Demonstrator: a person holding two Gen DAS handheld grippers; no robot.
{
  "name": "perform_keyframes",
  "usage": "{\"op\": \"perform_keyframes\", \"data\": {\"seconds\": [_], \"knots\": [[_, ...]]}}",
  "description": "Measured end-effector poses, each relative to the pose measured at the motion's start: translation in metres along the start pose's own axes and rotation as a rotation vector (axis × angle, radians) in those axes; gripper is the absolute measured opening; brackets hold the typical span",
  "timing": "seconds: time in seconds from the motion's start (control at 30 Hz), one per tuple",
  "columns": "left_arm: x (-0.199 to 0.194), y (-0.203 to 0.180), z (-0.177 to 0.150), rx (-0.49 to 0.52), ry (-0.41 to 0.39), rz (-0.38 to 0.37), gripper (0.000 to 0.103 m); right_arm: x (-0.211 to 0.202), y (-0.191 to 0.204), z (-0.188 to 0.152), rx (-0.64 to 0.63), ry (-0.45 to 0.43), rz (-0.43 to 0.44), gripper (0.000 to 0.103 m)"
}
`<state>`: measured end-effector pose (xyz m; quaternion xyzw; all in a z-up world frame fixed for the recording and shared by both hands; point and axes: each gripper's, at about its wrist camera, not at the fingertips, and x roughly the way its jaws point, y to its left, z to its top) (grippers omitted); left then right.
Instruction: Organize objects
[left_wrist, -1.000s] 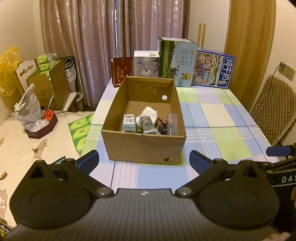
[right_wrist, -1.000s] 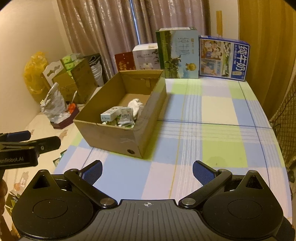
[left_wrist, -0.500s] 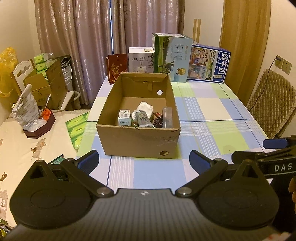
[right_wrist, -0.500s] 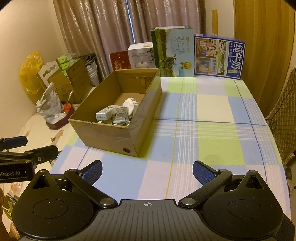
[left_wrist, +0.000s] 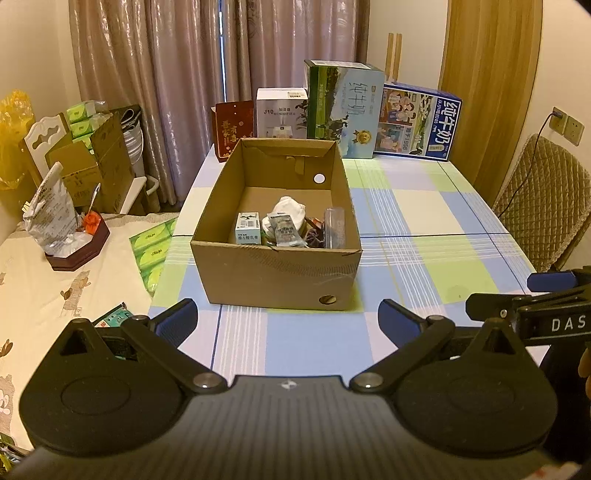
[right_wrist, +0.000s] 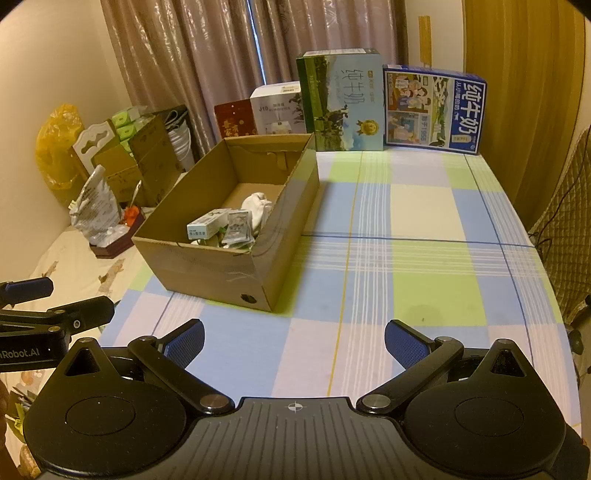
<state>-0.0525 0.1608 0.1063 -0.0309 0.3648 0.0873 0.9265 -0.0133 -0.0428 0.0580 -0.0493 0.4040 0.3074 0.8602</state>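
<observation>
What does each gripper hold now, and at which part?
Nothing is held. The left gripper and the right gripper are both open and empty, short of the box.

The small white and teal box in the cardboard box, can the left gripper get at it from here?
Probably yes. The left gripper is open and empty, the cardboard box has no lid, and the small white and teal box stands exposed near its front wall. It would have to come in over that wall.

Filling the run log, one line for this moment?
left gripper: open, empty | right gripper: open, empty | cardboard box: on table, holds small items
</observation>
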Motion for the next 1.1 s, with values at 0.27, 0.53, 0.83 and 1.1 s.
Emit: {"op": "perform_keyframes", "data": {"seconds": [0.27, 0.53, 0.83, 1.1], "knots": [[0.0006, -0.0004, -0.0004, 0.000, 0.001, -0.001, 0.102, 0.0007, -0.0002, 0.0001, 0.000, 0.003, 0.000, 0.101], [0.0016, -0.0014, 0.0001, 0.001, 0.002, -0.005, 0.102, 0.0009, 0.0001, 0.0001, 0.002, 0.003, 0.001, 0.101], [0.0032, -0.0018, 0.0007, 0.000, 0.005, -0.007, 0.102, 0.0012, 0.0002, 0.0000, 0.003, 0.003, -0.002, 0.101], [0.0069, 0.0005, 0.0000, -0.020, 0.001, -0.032, 0.102, 0.0021, -0.0007, -0.0001, 0.005, 0.000, -0.003, 0.101]]}}
